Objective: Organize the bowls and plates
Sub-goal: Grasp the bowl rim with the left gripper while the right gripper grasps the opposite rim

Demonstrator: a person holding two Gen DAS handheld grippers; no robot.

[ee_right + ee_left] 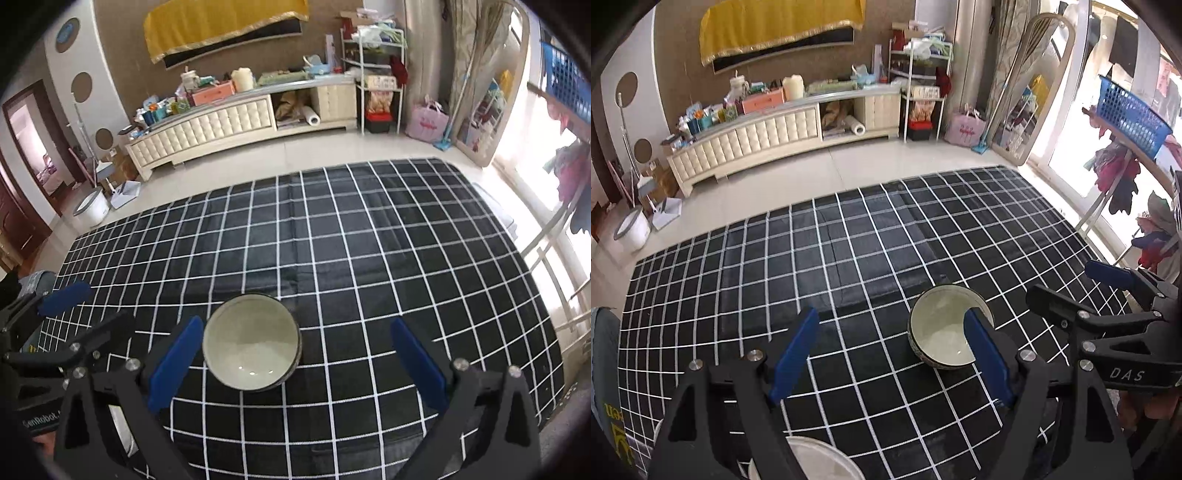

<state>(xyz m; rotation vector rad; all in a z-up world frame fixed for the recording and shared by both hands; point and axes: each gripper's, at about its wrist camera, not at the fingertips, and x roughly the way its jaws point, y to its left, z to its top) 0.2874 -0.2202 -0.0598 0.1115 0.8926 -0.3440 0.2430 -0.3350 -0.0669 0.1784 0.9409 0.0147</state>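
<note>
A white bowl [942, 332] [251, 350] with a dark patterned outside stands upright on the black cloth with a white grid [849, 258] [332, 240]. My right gripper [295, 322] hovers open over it, with the bowl between the blue pads and close to the left one. My left gripper [892, 312] is open with nothing in it, just left of the bowl, and its right pad overlaps the bowl's rim in the left wrist view. A white plate [820, 461] shows partly under the left gripper. Each gripper shows in the other's view, the right gripper [1060, 280] and the left gripper [107, 301].
The gridded cloth stretches far ahead of both grippers. Beyond it lie a tiled floor, a long cream cabinet [757, 140] with clutter on top, a white bucket [633, 229] and a clothes rack with a blue basket [1130, 114] at the right. Grey fabric [604, 369] shows at the left edge.
</note>
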